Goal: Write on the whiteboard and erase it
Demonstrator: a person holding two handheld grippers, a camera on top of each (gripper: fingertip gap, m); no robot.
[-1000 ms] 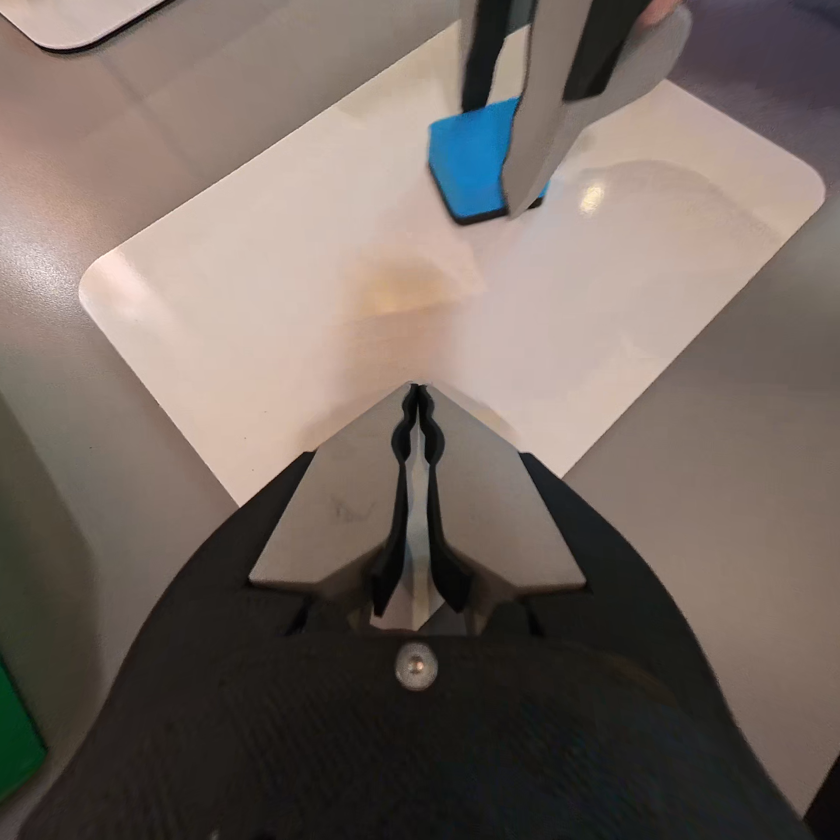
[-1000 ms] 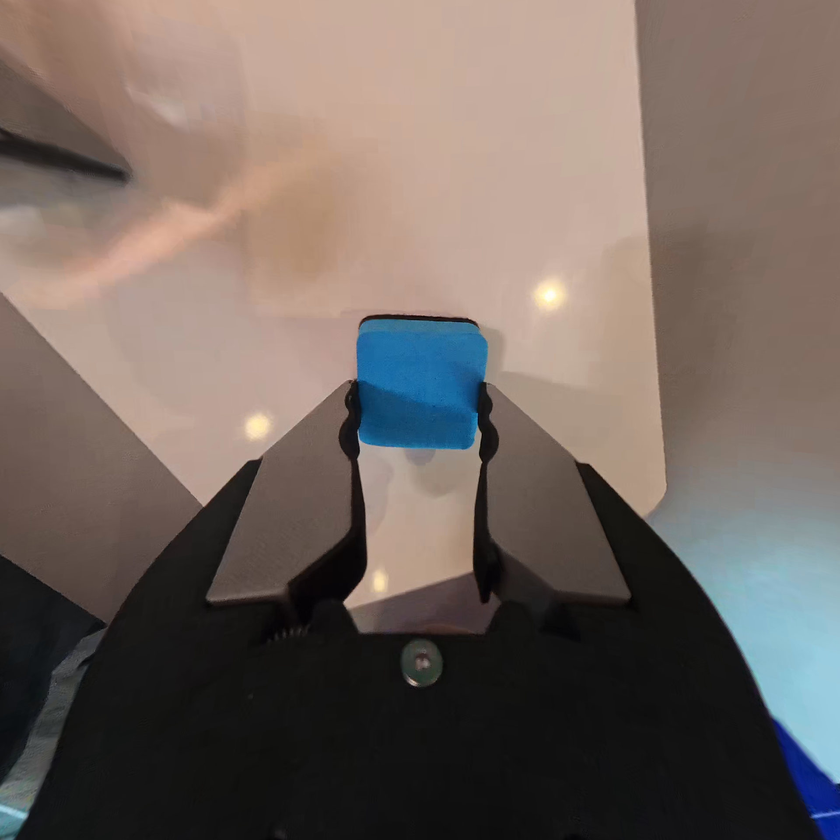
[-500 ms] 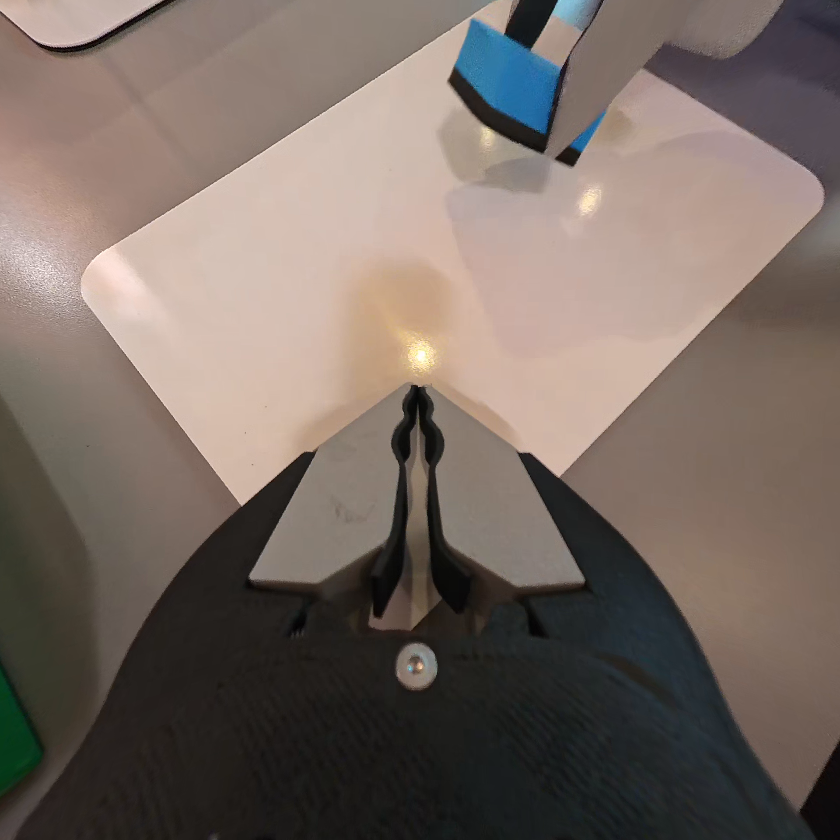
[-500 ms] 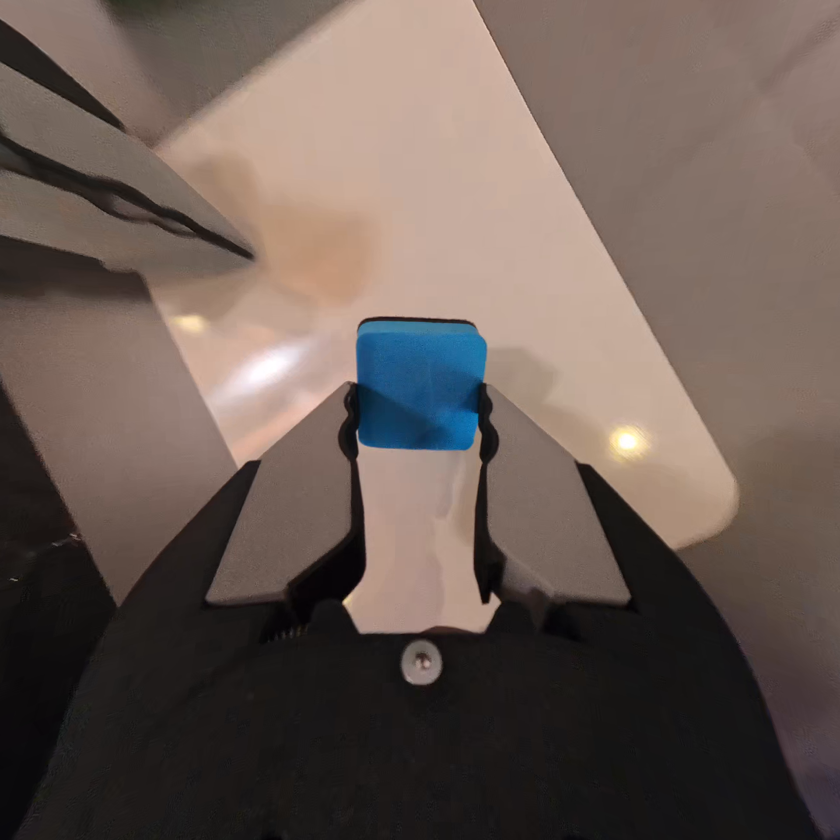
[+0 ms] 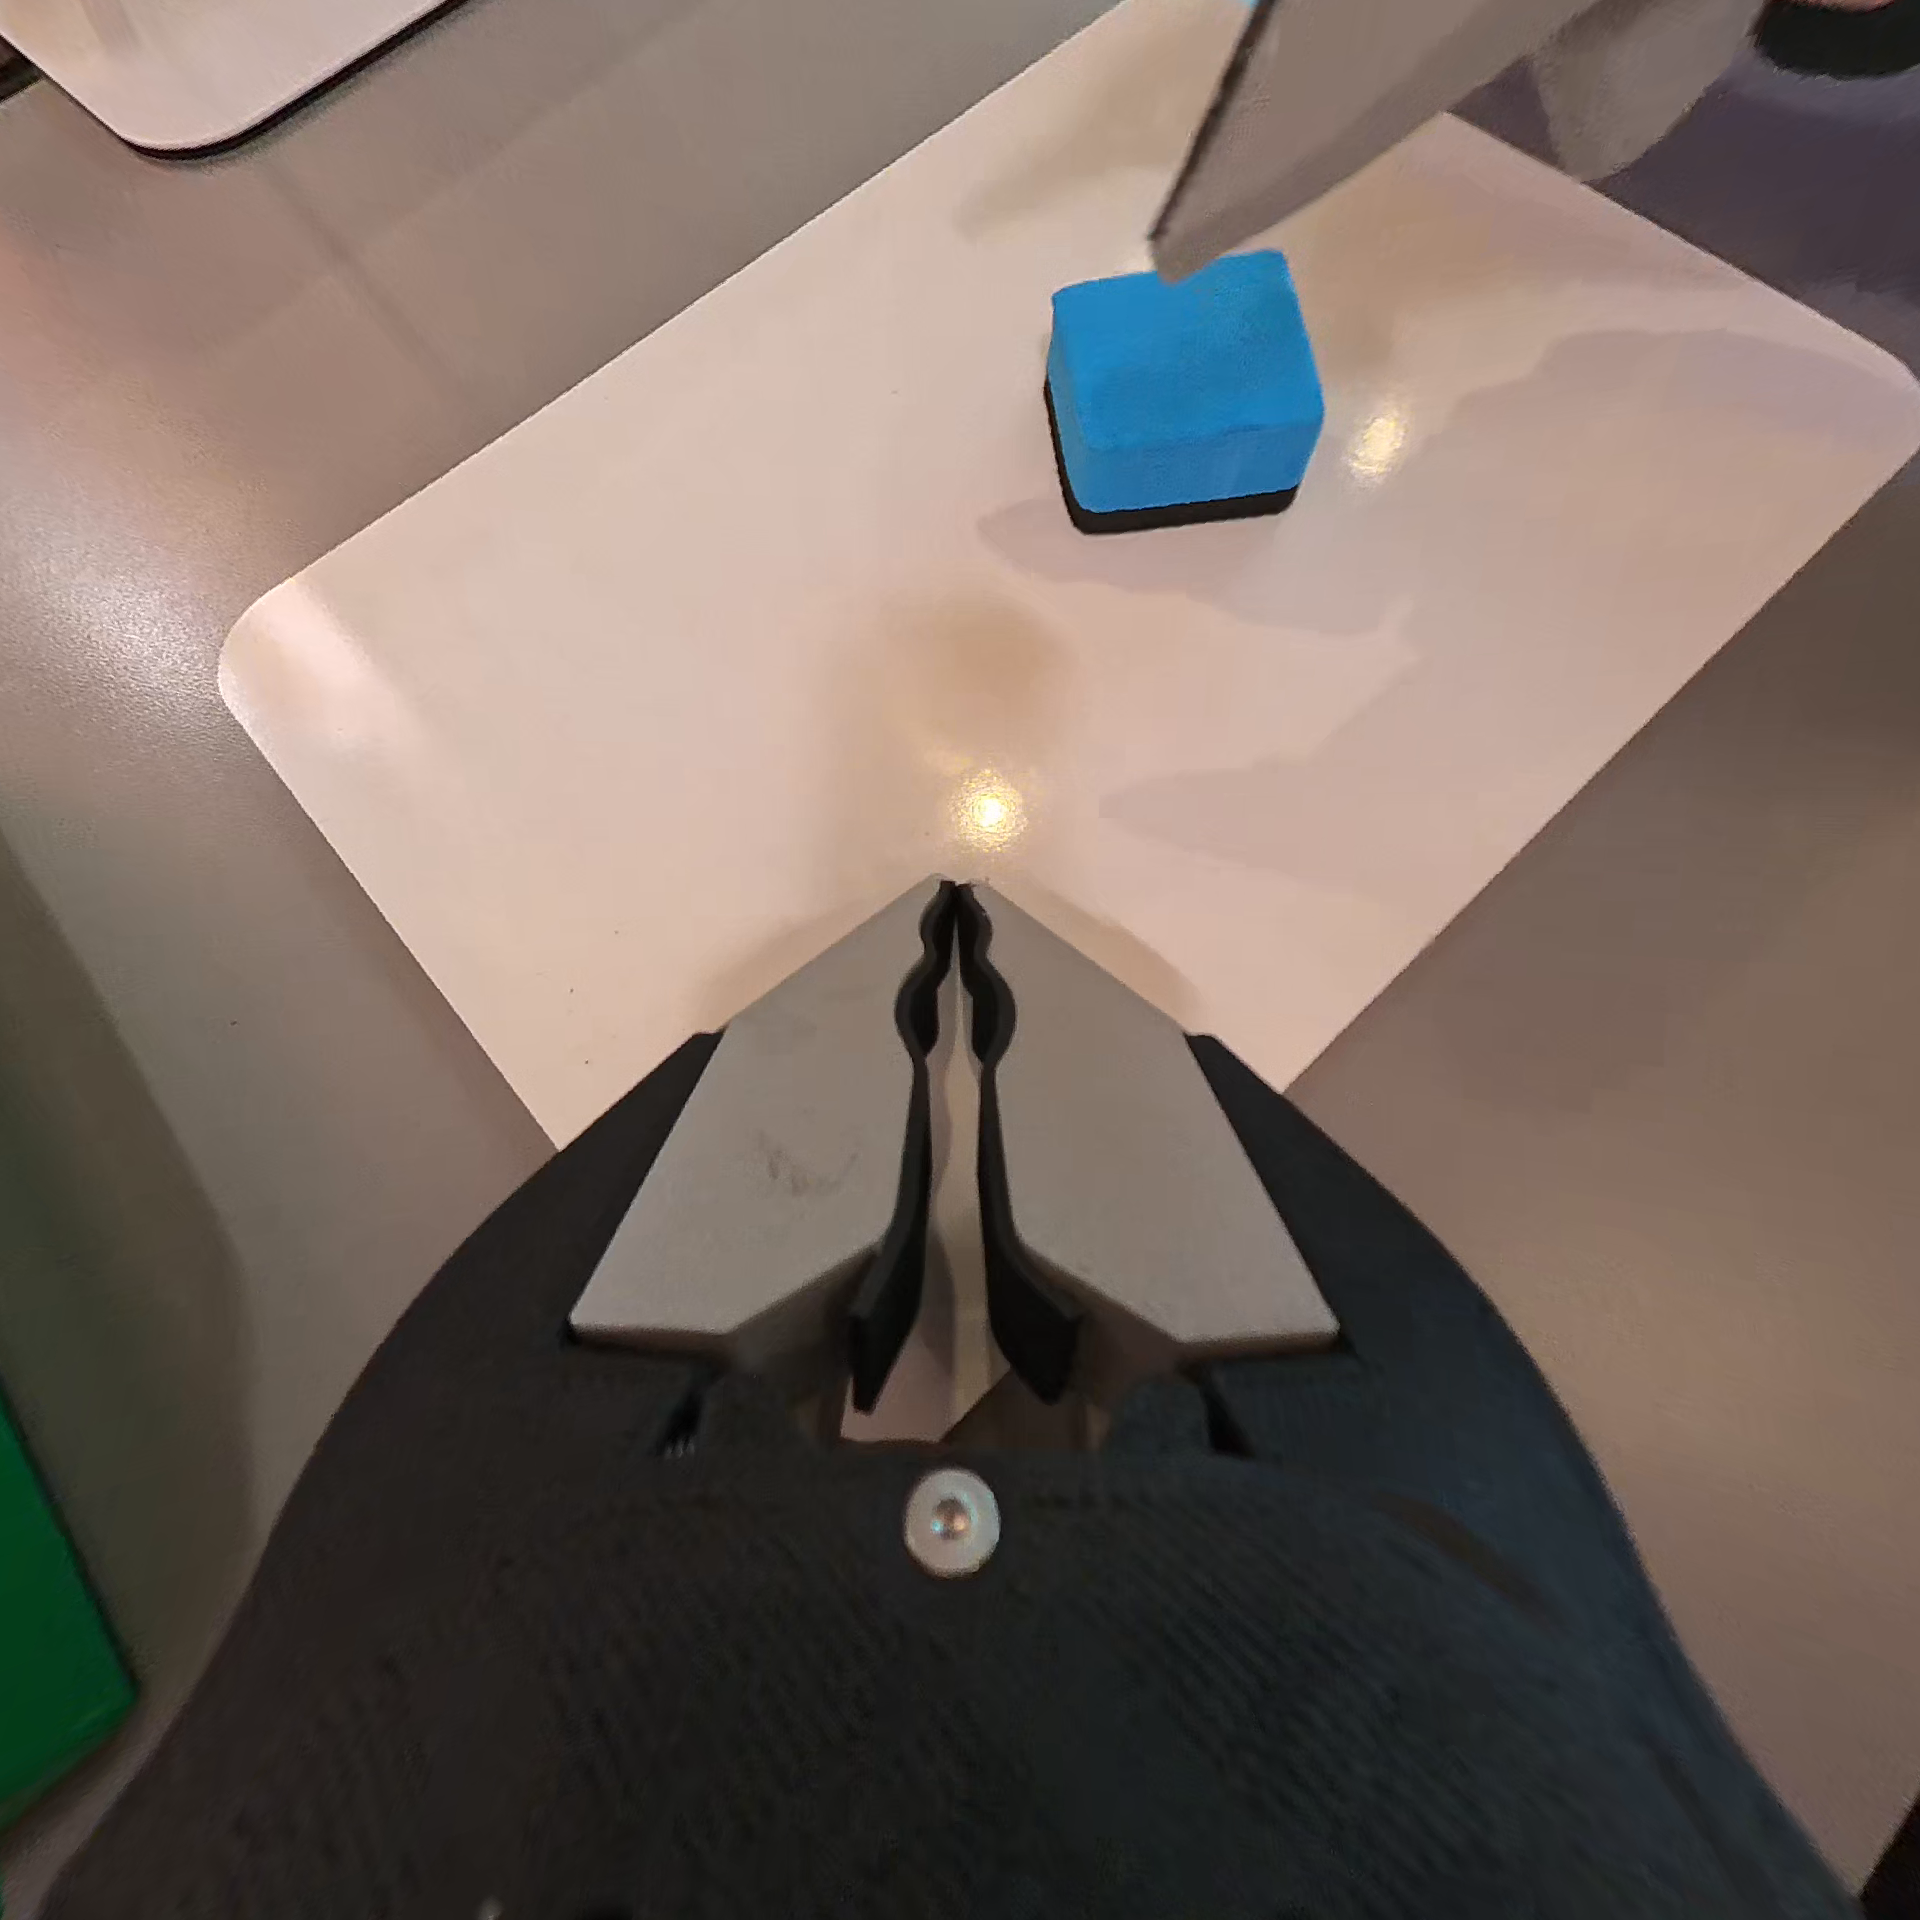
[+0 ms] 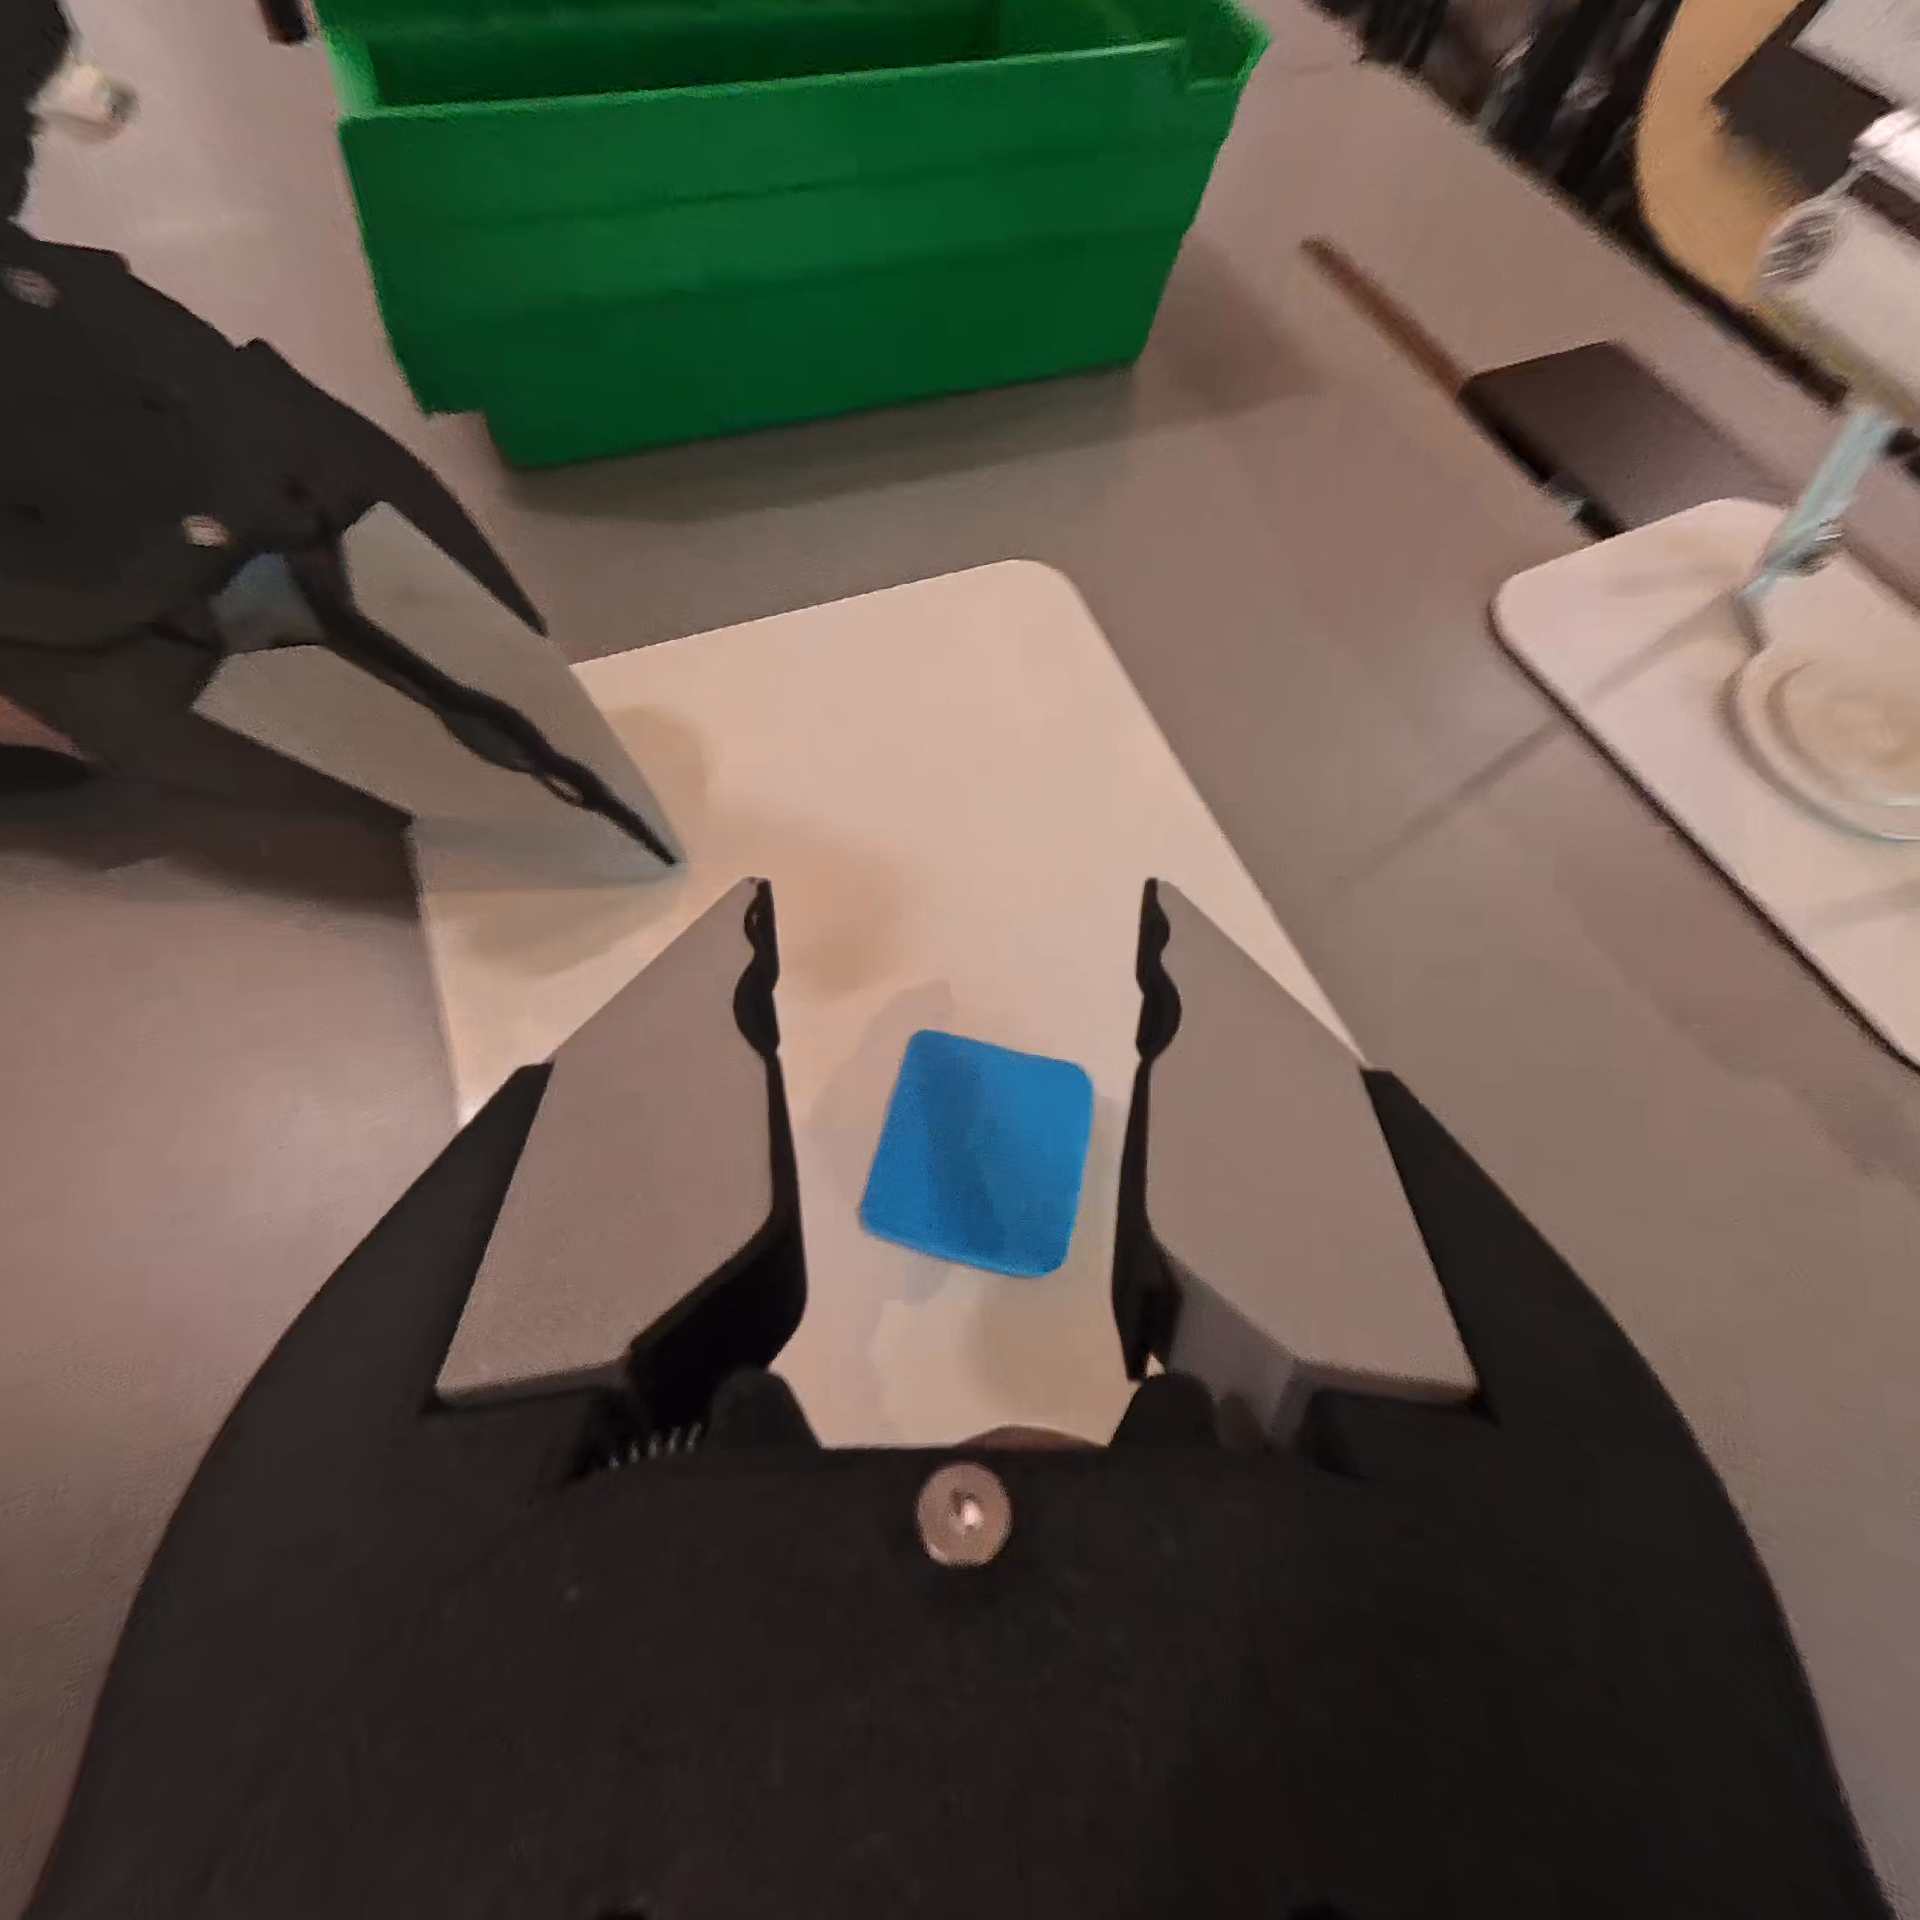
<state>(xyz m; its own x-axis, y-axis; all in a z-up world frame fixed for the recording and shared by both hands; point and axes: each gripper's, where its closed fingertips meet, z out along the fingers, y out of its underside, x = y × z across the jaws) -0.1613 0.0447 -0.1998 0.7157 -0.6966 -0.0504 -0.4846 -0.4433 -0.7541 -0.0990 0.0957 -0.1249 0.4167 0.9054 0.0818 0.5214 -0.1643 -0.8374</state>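
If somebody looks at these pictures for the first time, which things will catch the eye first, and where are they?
First the bright blue foam eraser block with a black base, lying free on the white rounded whiteboard, below the open right gripper. Next the big green plastic bin on the grey table beyond the board. The left gripper is shut, its tip over the board's near edge.
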